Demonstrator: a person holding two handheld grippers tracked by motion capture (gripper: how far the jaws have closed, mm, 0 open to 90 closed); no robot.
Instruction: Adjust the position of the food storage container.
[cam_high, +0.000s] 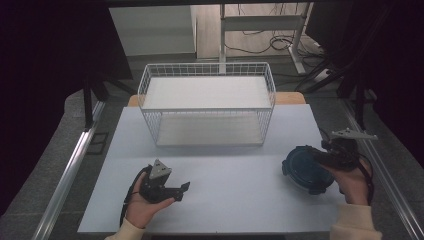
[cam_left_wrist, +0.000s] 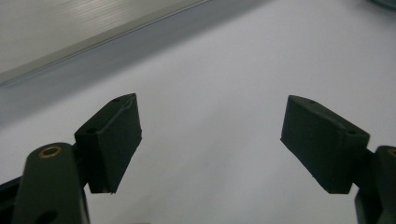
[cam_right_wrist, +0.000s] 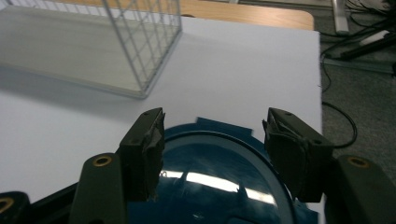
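A round dark-blue lidded container (cam_high: 302, 170) lies on the white table (cam_high: 225, 205) at the right. My right gripper (cam_high: 320, 156) reaches over it from the right. In the right gripper view its jaws stand apart over the glossy lid (cam_right_wrist: 215, 172), and I see no pad pressing on it. My left gripper (cam_high: 183, 191) rests in a hand near the table's front left, pointing right. Its jaws are wide apart in the left gripper view (cam_left_wrist: 212, 100), with only bare table (cam_left_wrist: 210, 60) between them.
A white wire basket (cam_high: 207, 70) with a pale bottom board stands at the back middle of the table; its near corner (cam_right_wrist: 149, 46) is ahead and to the left of the right gripper. Metal rails flank the table, and cables lie on the floor beyond.
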